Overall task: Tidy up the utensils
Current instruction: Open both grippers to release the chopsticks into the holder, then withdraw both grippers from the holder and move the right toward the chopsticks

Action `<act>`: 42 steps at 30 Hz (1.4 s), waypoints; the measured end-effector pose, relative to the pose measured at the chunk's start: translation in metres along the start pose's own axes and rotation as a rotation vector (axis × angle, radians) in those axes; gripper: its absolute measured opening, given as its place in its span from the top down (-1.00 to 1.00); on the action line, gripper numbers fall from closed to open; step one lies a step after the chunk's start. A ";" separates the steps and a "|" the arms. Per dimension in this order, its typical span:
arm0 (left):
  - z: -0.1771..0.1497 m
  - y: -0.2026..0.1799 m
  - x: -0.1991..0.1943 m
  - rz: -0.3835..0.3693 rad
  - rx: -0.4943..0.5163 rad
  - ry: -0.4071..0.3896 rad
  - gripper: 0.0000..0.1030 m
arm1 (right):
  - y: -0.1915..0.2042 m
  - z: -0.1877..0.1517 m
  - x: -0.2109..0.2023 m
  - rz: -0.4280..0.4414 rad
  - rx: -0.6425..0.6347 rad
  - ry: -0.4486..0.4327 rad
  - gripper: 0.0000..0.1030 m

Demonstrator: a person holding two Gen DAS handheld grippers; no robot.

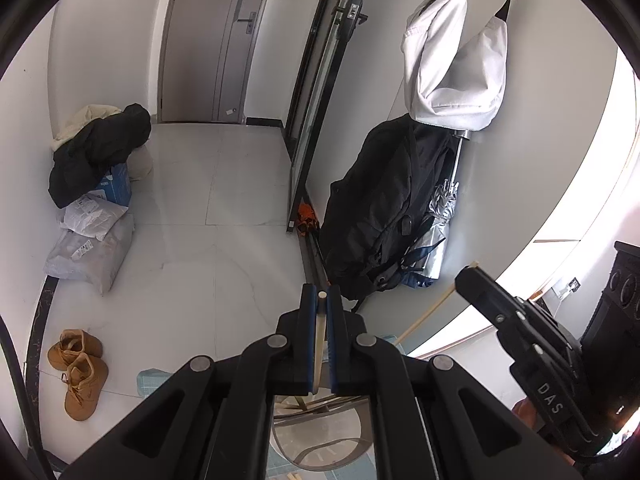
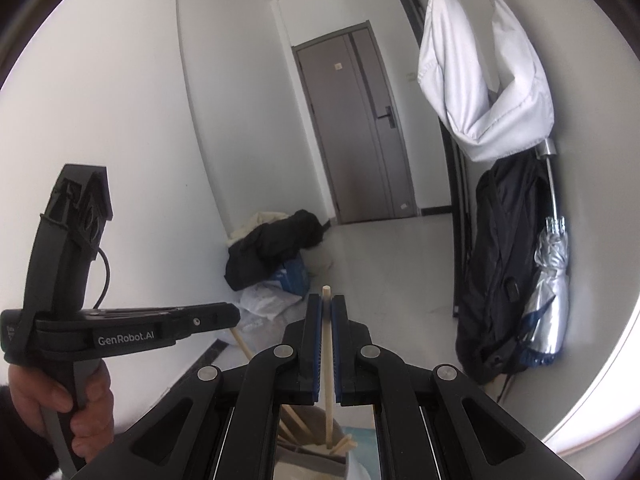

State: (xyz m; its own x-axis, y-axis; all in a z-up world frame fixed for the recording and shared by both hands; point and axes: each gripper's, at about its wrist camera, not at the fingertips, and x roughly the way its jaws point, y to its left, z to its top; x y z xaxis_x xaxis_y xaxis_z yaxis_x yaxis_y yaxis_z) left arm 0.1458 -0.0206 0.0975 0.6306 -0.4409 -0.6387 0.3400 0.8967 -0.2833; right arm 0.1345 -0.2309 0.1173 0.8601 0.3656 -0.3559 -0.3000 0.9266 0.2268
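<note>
My left gripper (image 1: 321, 292) is shut on a pale wooden chopstick (image 1: 319, 336) that runs down between its blue pads toward a glass container (image 1: 320, 440) below. My right gripper (image 2: 327, 300) is shut on another wooden chopstick (image 2: 328, 360), whose lower end reaches into a holder (image 2: 312, 452) with several other sticks (image 2: 294, 420). The right gripper also shows in the left wrist view (image 1: 476, 276), holding its chopstick (image 1: 430, 310) to the right. The left gripper shows in the right wrist view (image 2: 234, 318) at the left, a hand on its handle, with its chopstick (image 2: 240, 342).
A hallway with a white tiled floor (image 1: 224, 208) and a grey door (image 1: 212, 40). Clothes and parcels (image 1: 96, 184) lie at the left wall, tan boots (image 1: 80, 372) nearer. A black backpack (image 1: 380, 208), silver umbrella (image 1: 436, 232) and white bag (image 1: 452, 60) hang at the right.
</note>
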 end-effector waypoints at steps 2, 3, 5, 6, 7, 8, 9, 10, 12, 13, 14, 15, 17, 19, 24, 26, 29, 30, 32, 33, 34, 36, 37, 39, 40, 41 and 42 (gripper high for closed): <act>-0.001 0.002 0.003 -0.001 -0.011 0.007 0.98 | 0.000 -0.005 0.005 0.003 0.002 0.024 0.92; -0.002 0.004 0.003 -0.001 -0.019 0.007 0.98 | -0.001 -0.008 0.008 0.005 0.004 0.044 0.92; -0.004 0.005 0.005 0.019 -0.030 0.017 0.92 | -0.001 -0.014 0.015 0.019 0.011 0.081 0.91; -0.005 0.006 0.006 0.016 -0.036 0.023 0.90 | -0.001 -0.018 0.019 0.029 0.014 0.106 0.91; -0.006 0.007 0.006 0.009 -0.042 0.026 0.85 | -0.001 -0.022 0.020 0.029 0.018 0.122 0.88; -0.007 0.006 0.006 0.009 -0.043 0.028 0.70 | -0.002 -0.026 0.021 0.035 0.020 0.136 0.87; -0.009 0.005 0.006 0.016 -0.041 0.032 0.59 | -0.002 -0.028 0.021 0.042 0.022 0.145 0.87; -0.010 0.004 0.005 0.022 -0.042 0.032 0.34 | -0.002 -0.031 0.021 0.043 0.025 0.150 0.87; -0.012 0.004 0.003 0.028 -0.051 0.016 0.11 | -0.002 -0.035 0.016 0.036 0.034 0.152 0.87; -0.013 0.004 0.000 0.032 -0.054 0.007 0.08 | -0.003 -0.036 0.013 0.038 0.040 0.151 0.87; -0.014 0.004 -0.003 0.042 -0.057 0.000 0.07 | -0.004 -0.036 0.010 0.037 0.049 0.147 0.84; -0.014 0.004 -0.005 0.047 -0.062 -0.004 0.07 | -0.005 -0.036 0.005 0.033 0.057 0.141 0.82; -0.014 0.004 -0.008 0.058 -0.070 -0.011 0.02 | -0.007 -0.035 -0.001 0.026 0.065 0.132 0.68; -0.016 0.003 -0.013 0.077 -0.068 -0.022 -0.09 | -0.008 -0.034 -0.011 0.020 0.071 0.122 0.56; -0.026 0.001 -0.025 0.118 -0.076 -0.053 -0.21 | -0.009 -0.031 -0.031 0.004 0.083 0.104 0.48; -0.030 0.000 -0.030 0.147 -0.077 -0.067 -0.25 | -0.007 -0.031 -0.038 -0.002 0.086 0.097 0.47; -0.040 -0.002 -0.042 0.213 -0.068 -0.113 -0.46 | -0.003 -0.031 -0.051 -0.006 0.088 0.086 0.41; -0.042 -0.002 -0.045 0.220 -0.066 -0.124 -0.48 | 0.000 -0.032 -0.055 -0.008 0.085 0.080 0.37; -0.048 -0.003 -0.052 0.232 -0.062 -0.142 -0.51 | 0.004 -0.034 -0.063 -0.010 0.076 0.072 0.25; -0.051 -0.004 -0.054 0.238 -0.060 -0.147 -0.52 | 0.007 -0.036 -0.067 -0.010 0.069 0.069 0.22; -0.054 -0.005 -0.056 0.242 -0.058 -0.149 -0.53 | 0.010 -0.038 -0.070 -0.010 0.063 0.068 0.19; -0.059 -0.006 -0.059 0.252 -0.057 -0.156 -0.55 | 0.014 -0.041 -0.076 -0.012 0.051 0.064 0.16; -0.063 -0.007 -0.060 0.259 -0.054 -0.160 -0.60 | 0.017 -0.043 -0.079 -0.010 0.046 0.060 0.16; -0.069 -0.009 -0.062 0.264 -0.051 -0.167 -0.65 | 0.020 -0.048 -0.086 -0.011 0.038 0.054 0.09; -0.072 -0.009 -0.063 0.266 -0.050 -0.170 -0.67 | 0.022 -0.051 -0.088 -0.013 0.035 0.050 0.00; -0.076 -0.009 -0.067 0.267 -0.047 -0.174 -0.69 | 0.023 -0.053 -0.091 -0.013 0.033 0.046 -0.04; -0.079 -0.009 -0.068 0.268 -0.045 -0.175 -0.69 | 0.024 -0.057 -0.093 -0.012 0.029 0.044 -0.04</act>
State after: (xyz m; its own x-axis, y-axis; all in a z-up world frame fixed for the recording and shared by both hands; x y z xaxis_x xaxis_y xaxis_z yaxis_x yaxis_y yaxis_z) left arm 0.0450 0.0038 0.0869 0.8052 -0.1849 -0.5635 0.1166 0.9810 -0.1553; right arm 0.0235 -0.2374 0.1046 0.8442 0.3583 -0.3986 -0.2767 0.9283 0.2484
